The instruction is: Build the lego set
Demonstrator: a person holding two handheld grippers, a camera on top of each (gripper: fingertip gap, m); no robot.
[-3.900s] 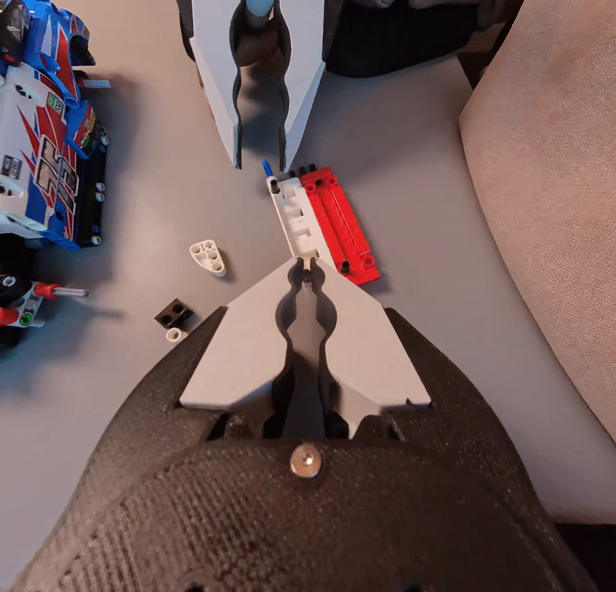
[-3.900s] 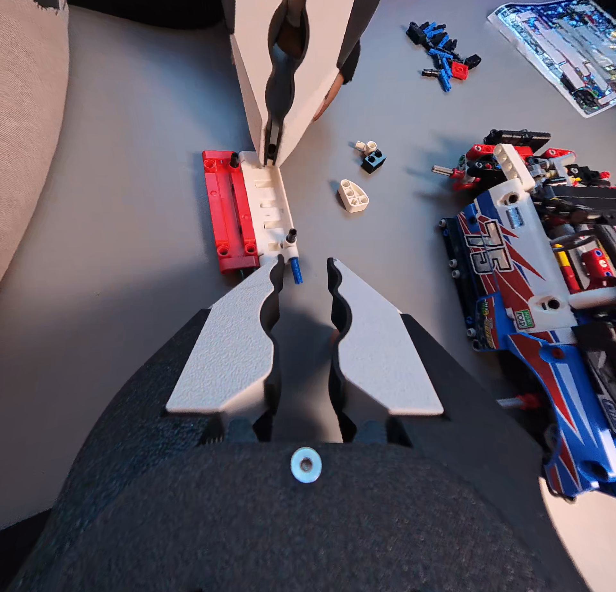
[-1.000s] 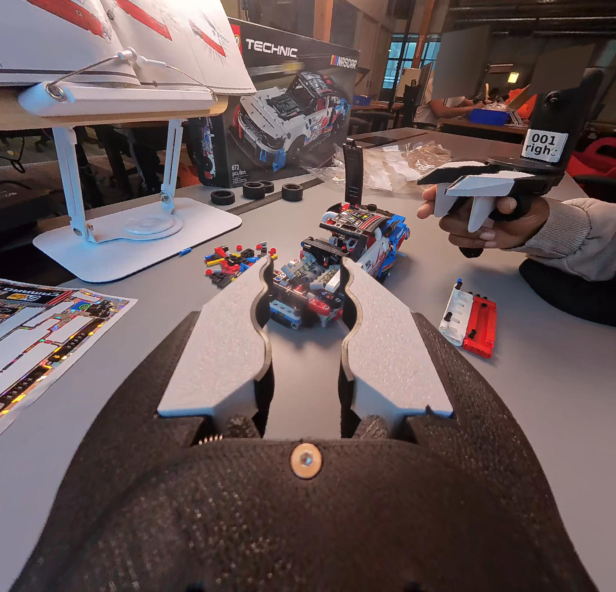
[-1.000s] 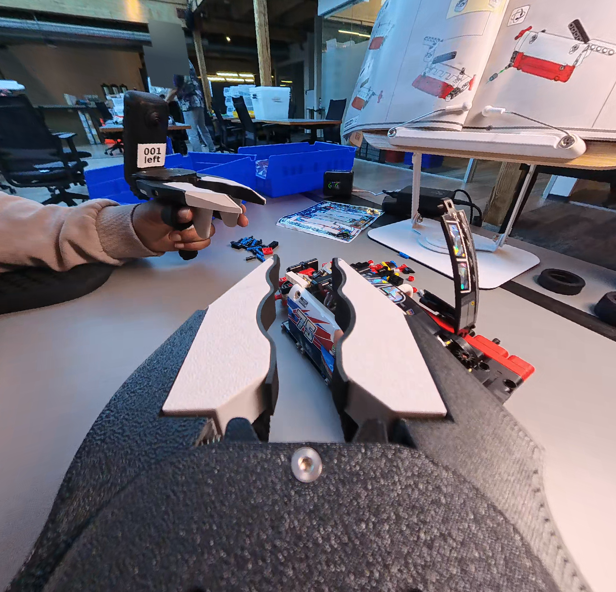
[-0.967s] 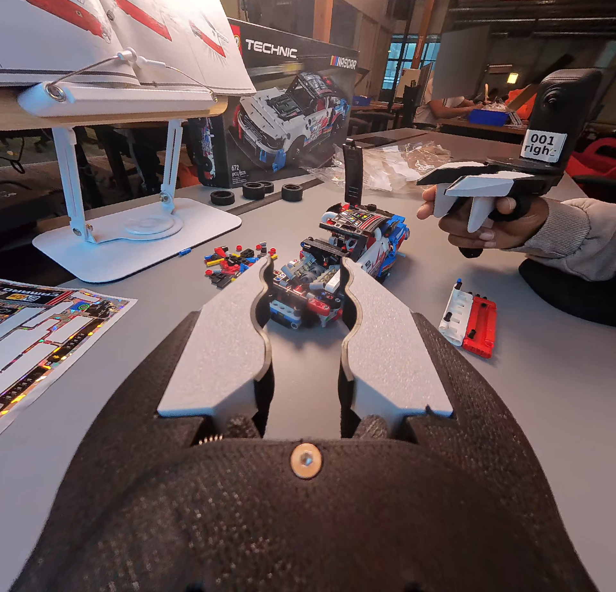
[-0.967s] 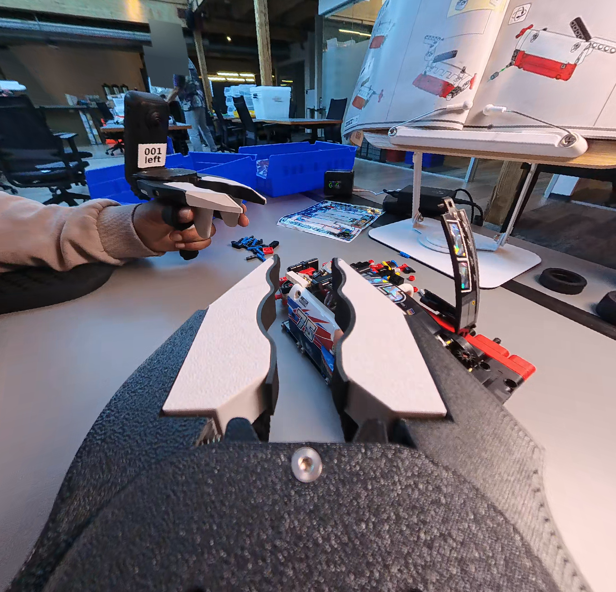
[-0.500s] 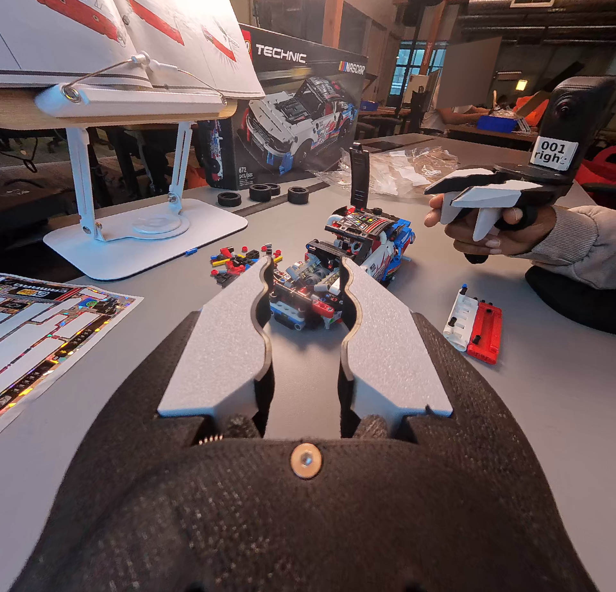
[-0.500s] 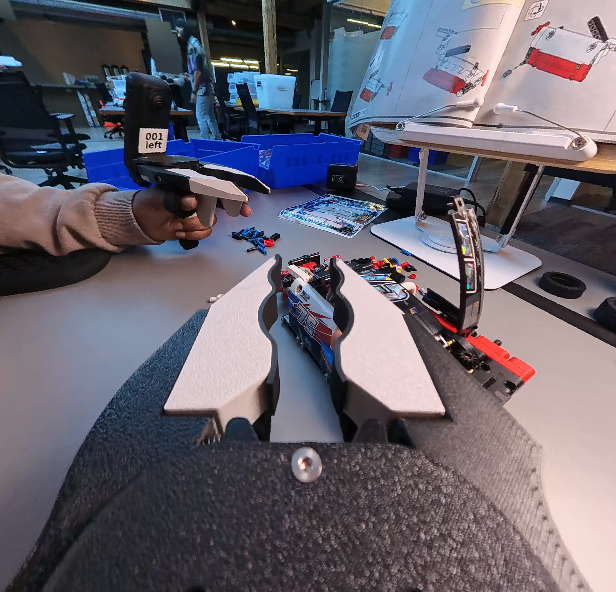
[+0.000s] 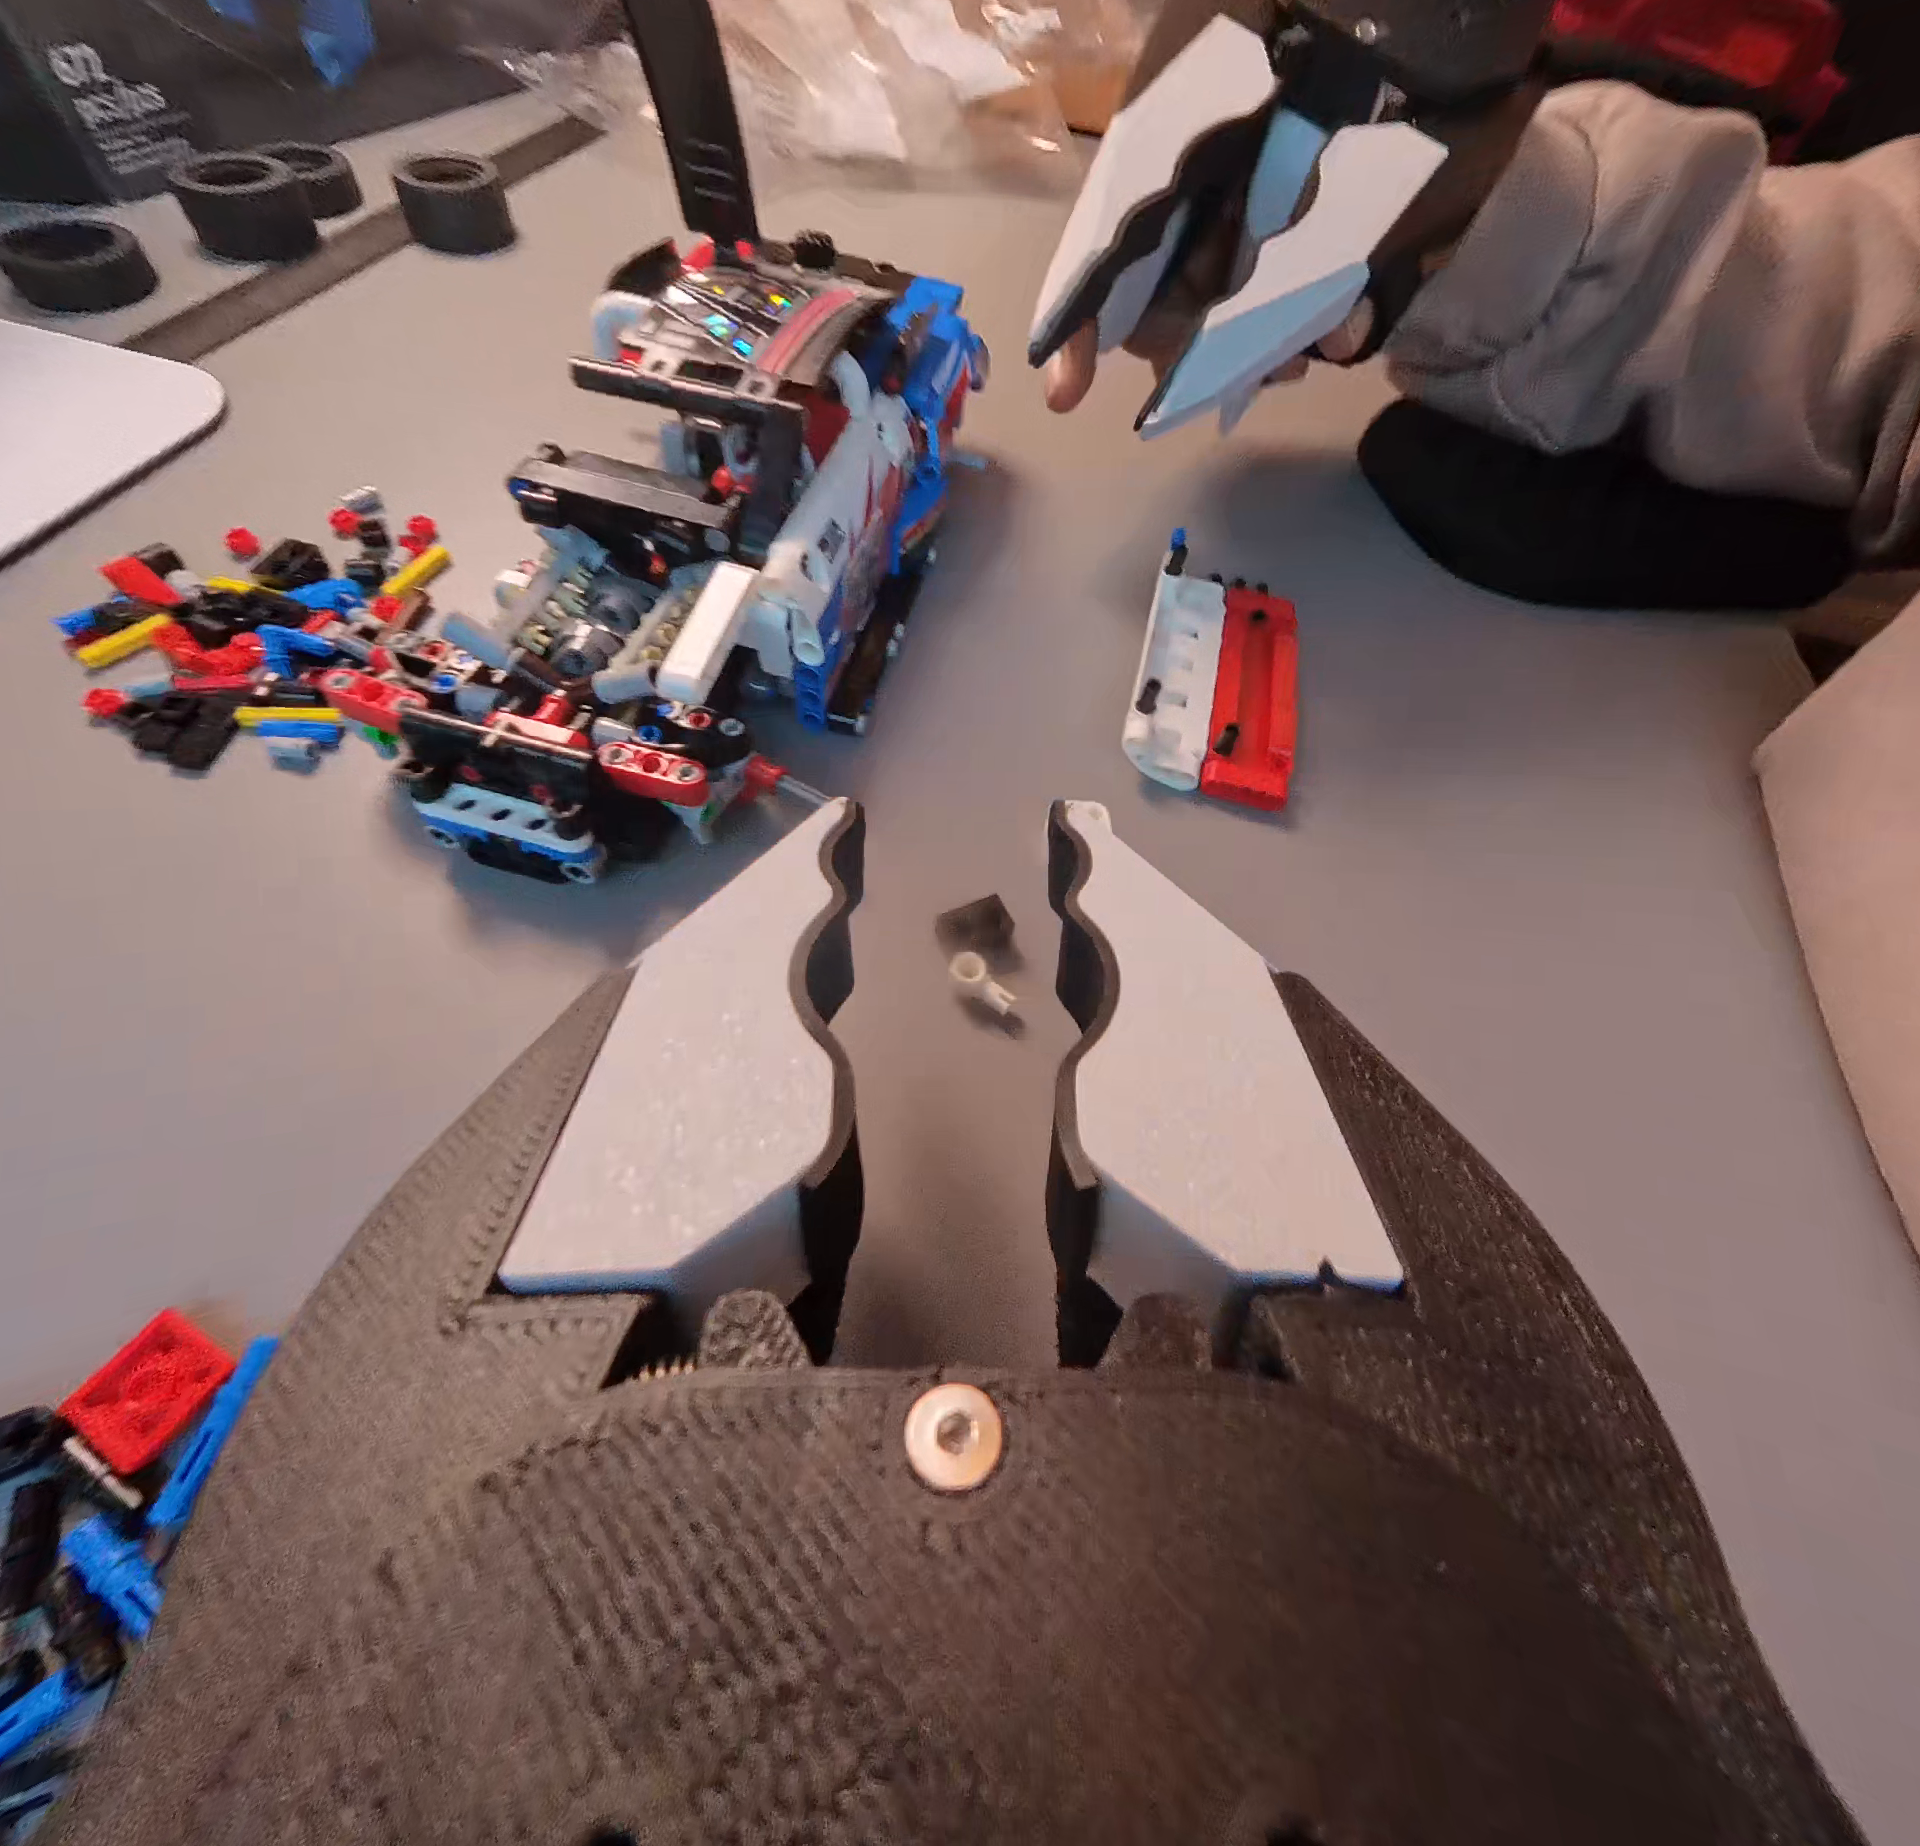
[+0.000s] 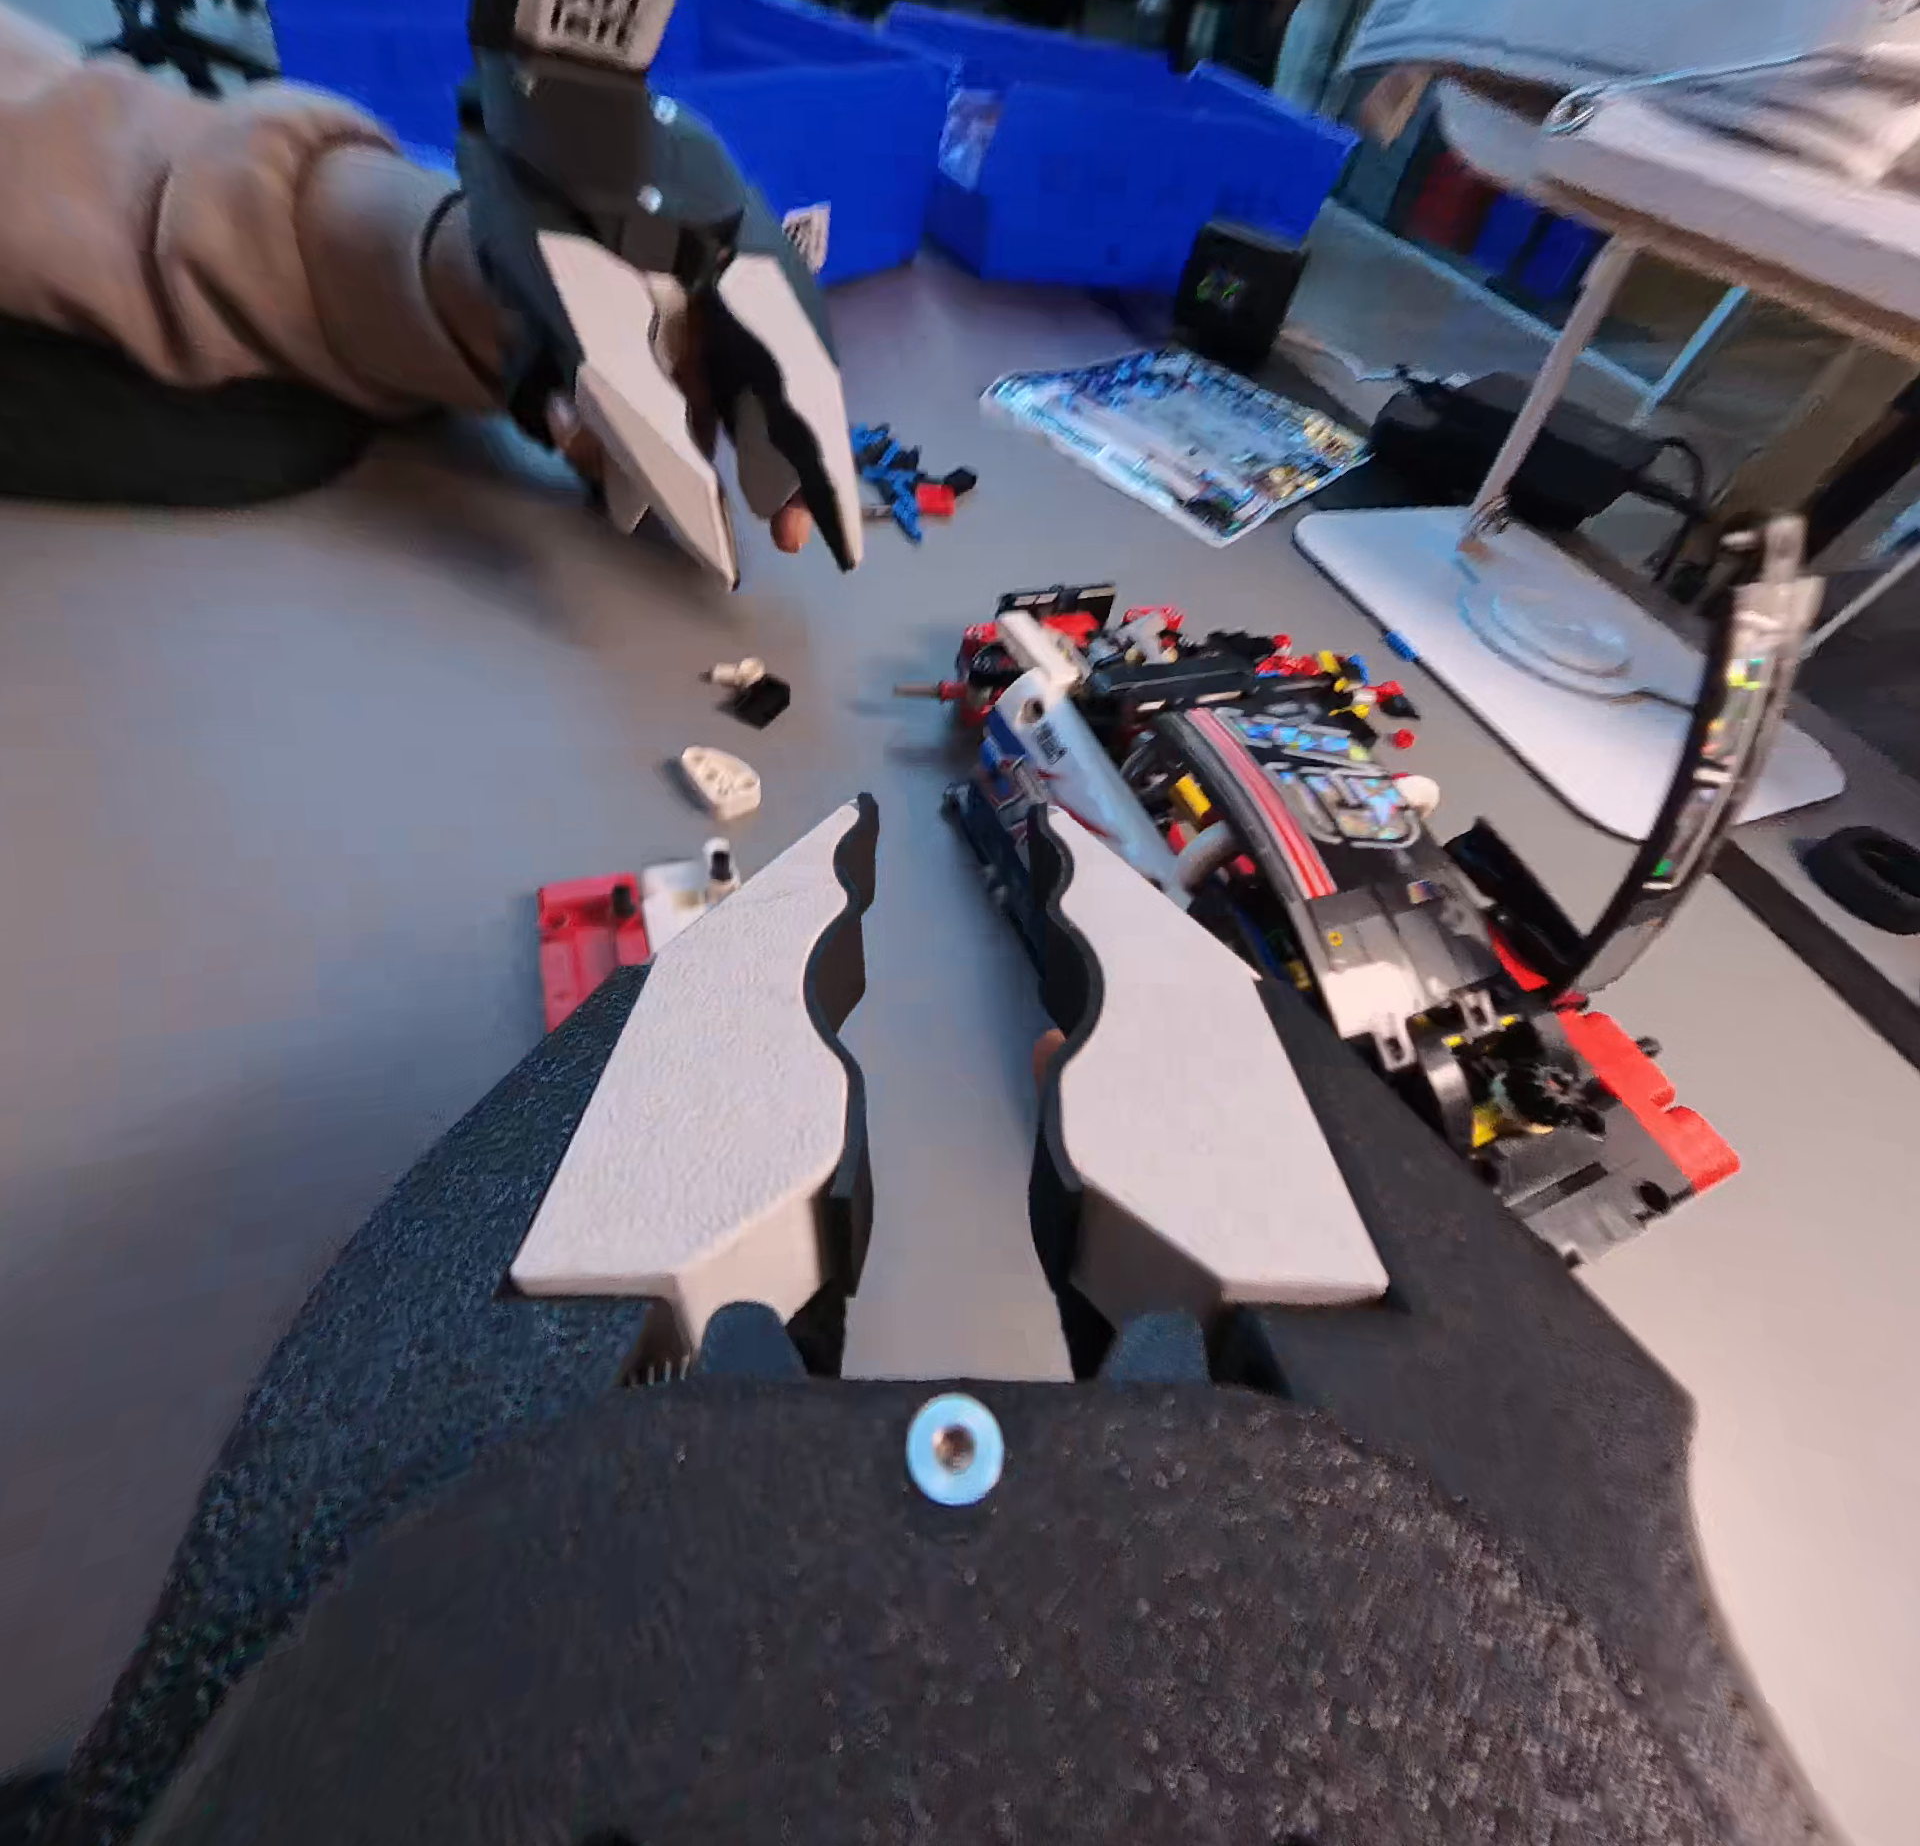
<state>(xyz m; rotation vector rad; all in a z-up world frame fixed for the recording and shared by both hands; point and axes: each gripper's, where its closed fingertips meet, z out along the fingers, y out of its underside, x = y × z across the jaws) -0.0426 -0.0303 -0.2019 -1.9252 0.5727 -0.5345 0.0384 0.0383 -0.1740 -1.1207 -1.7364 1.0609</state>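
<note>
Here, the half-built toy car (image 9: pixel 727 570), blue, white, red and black, sits on the grey desk (image 9: pixel 312 965). A small red and white piece (image 9: pixel 1216 679) lies beside it. Both the left gripper (image 9: pixel 951 825) and right gripper (image 10: pixel 951 825) have spread fingers, holding nothing.

Grey fingers (image 9: pixel 717 1048), black mounts, beige sleeves (image 10: pixel 187 227)

Both grippers tilt down over the table, left gripper (image 9: pixel 951 825) and right gripper (image 10: pixel 951 822) each gaping and empty.
</note>
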